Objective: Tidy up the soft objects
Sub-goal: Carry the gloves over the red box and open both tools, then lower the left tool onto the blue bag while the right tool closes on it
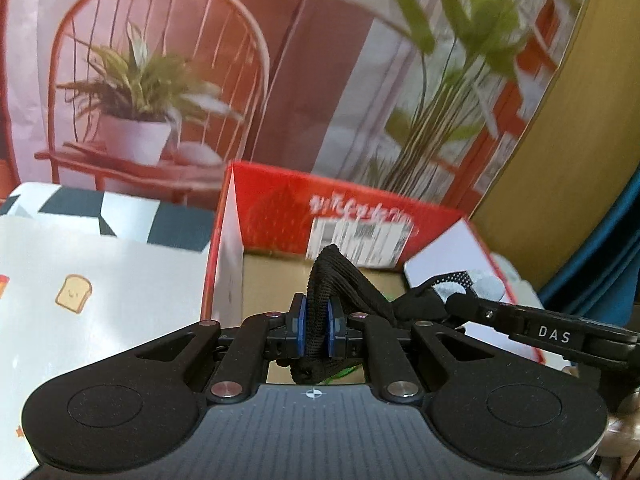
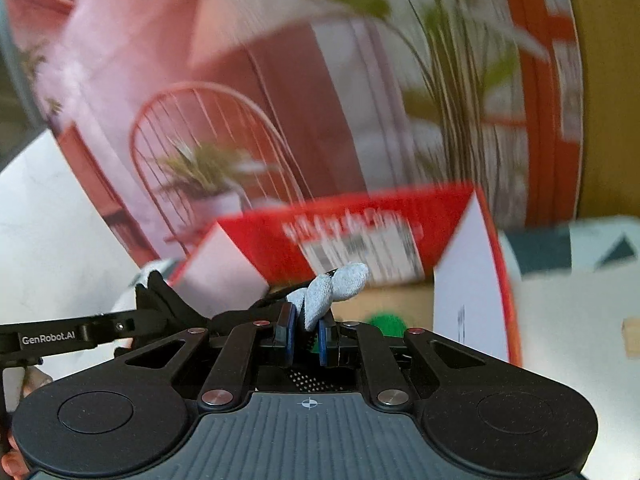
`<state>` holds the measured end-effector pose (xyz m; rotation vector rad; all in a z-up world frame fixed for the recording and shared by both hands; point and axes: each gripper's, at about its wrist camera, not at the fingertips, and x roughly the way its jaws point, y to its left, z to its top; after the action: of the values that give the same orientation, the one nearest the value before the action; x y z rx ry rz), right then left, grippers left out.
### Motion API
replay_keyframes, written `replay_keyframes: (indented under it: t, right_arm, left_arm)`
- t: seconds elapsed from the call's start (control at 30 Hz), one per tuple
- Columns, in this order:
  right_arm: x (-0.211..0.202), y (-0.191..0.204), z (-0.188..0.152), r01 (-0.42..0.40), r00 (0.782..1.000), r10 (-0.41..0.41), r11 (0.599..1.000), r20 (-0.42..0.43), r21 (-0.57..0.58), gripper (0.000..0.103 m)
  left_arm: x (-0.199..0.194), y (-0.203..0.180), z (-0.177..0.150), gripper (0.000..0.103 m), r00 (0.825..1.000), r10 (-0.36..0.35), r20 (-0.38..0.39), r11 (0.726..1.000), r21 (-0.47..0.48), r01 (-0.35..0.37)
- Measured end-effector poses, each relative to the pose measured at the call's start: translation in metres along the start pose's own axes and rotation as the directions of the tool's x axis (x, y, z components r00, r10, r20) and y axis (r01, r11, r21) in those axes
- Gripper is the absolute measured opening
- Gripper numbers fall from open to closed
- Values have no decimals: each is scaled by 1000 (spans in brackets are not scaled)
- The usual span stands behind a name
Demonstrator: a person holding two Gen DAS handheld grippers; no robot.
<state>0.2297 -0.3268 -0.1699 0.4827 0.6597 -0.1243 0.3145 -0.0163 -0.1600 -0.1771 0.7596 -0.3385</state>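
Left gripper [image 1: 316,330] clamping glove [image 1: 332,280], right gripper [image 2: 306,336] clamping its grey fingertip [image 2: 340,284]; could snag box [image 1: 276,200] wall at twelve o'clock.

a large printed backdrop [image 1: 200,60] fills the rear, showing a red wire chair [image 1: 160,80] that bears a potted plant [image 1: 136,120], and tall green stalks [image 1: 440,80] to the right. a yellow wood-grain panel [image 1: 568,140] stands at its right edge. the light is soft and pinkish.
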Motion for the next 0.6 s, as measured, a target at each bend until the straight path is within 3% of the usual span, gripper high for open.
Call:
replay_keyframes:
  t: [0.1, 0.17, 0.23, 0.27, 0.4, 0.6]
  right_arm:
    - [10, -3, -9, 16, 999, -15, 1000, -40, 18, 10]
    - [14, -3, -11, 24, 998, -23, 1000, -57, 19, 10]
    - [16, -2, -13, 28, 997, -26, 999, -73, 22, 11]
    - [18, -1, -14, 28, 996, -26, 999, -83, 23, 11]
    - [21, 4, -20, 53, 993, -53, 999, -105, -1, 21]
    - [-1, 9, -24, 92, 995, -94, 994, -38, -55, 31]
  left_arm:
    - [4, 2, -3, 14, 1000, 10, -15, 1000, 15, -10]
    - [4, 3, -3, 24, 999, 30, -19, 999, 28, -29]
    - [3, 4, -3, 45, 999, 49, -6, 998, 42, -48]
    - [2, 4, -2, 47, 999, 54, 0, 998, 45, -54]
    - [-5, 4, -2, 48, 999, 51, 8, 997, 56, -52]
    - [-26, -1, -13, 48, 999, 47, 21, 996, 80, -49]
